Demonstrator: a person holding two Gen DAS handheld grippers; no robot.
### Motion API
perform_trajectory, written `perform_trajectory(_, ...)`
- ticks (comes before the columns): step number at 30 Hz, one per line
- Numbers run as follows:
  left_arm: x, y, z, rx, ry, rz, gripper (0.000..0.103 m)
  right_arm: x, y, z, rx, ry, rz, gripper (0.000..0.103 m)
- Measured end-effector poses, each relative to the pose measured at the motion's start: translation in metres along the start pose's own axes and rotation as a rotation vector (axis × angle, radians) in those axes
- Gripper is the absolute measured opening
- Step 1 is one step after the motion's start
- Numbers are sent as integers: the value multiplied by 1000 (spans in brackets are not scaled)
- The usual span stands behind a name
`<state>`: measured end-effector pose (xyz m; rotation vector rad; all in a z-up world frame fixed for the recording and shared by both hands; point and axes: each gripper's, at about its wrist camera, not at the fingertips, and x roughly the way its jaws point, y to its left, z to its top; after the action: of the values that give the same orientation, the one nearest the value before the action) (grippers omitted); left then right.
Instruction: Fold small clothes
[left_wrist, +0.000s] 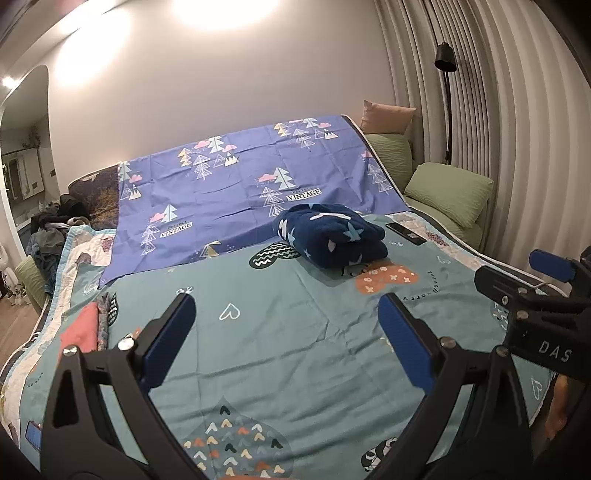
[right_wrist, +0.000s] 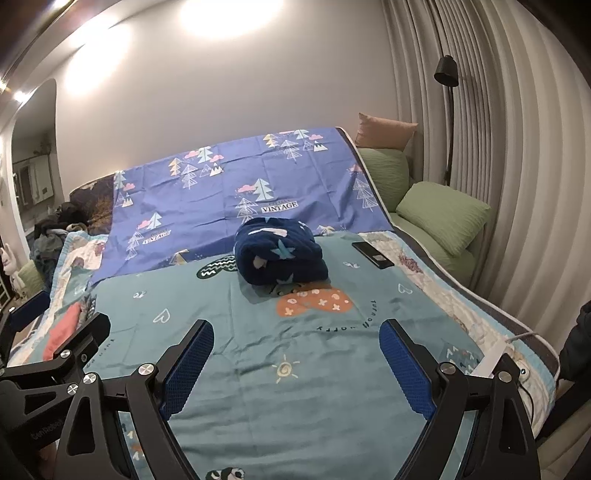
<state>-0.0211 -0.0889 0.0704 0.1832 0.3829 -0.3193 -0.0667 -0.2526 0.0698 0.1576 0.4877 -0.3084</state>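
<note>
A dark blue fleece garment with pale stars (left_wrist: 330, 236) lies bundled on the teal patterned sheet (left_wrist: 288, 332), in the middle of the bed; it also shows in the right wrist view (right_wrist: 280, 256). My left gripper (left_wrist: 288, 317) is open and empty, held above the sheet well short of the bundle. My right gripper (right_wrist: 295, 343) is open and empty too, beside the left one; it shows at the right edge of the left wrist view (left_wrist: 517, 280). A folded red and patterned cloth (left_wrist: 86, 328) lies at the sheet's left edge.
A purple tree-print sheet (left_wrist: 240, 177) covers the far half of the bed. A black phone (left_wrist: 405, 233) lies right of the bundle. Green pillows (left_wrist: 448, 192) and a floor lamp (left_wrist: 447, 59) stand at the right. A clothes pile (left_wrist: 51, 229) sits at the far left.
</note>
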Motion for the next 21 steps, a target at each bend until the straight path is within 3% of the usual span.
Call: perform_trajectory(21,1,0,2,-1,1,6,99,2,2,-1,-10,3,-9,93)
